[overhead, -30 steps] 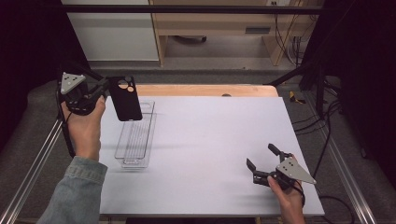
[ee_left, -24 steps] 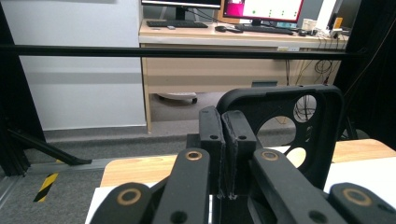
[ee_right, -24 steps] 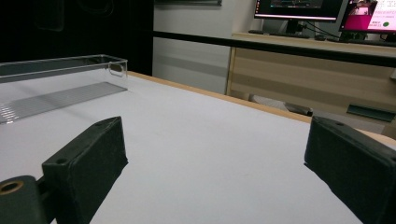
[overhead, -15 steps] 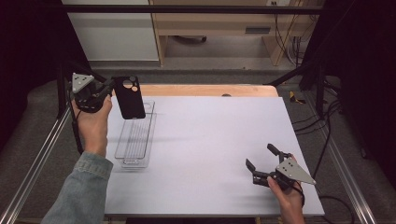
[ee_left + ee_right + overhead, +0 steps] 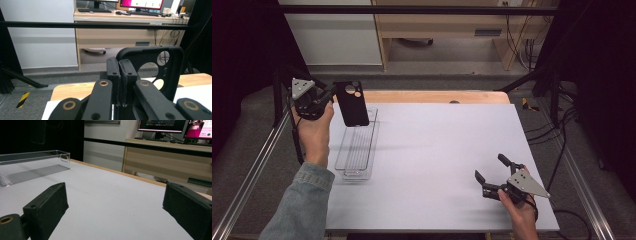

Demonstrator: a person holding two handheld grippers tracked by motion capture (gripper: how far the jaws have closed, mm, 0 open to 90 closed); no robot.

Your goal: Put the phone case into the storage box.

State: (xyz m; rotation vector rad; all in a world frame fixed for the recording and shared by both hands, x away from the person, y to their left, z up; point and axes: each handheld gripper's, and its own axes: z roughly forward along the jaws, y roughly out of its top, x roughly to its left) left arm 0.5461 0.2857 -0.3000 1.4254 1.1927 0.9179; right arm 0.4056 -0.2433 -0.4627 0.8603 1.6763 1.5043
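Light, flexible phone case (image 5: 352, 103) hangs above the clear tray (image 5: 357, 148), left gripper (image 5: 328, 94) fingers pinching its edge, the best hold; right gripper (image 5: 493, 173) fingers spread

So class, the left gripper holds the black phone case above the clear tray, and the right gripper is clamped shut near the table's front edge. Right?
Not quite. The right gripper stands open, holding nothing, as the right gripper view shows. The rest holds: the left gripper grips the black phone case above the clear tray.

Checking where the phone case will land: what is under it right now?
The clear tray lies below the phone case, which the left gripper holds above it. The case covers part of the tray's far end.
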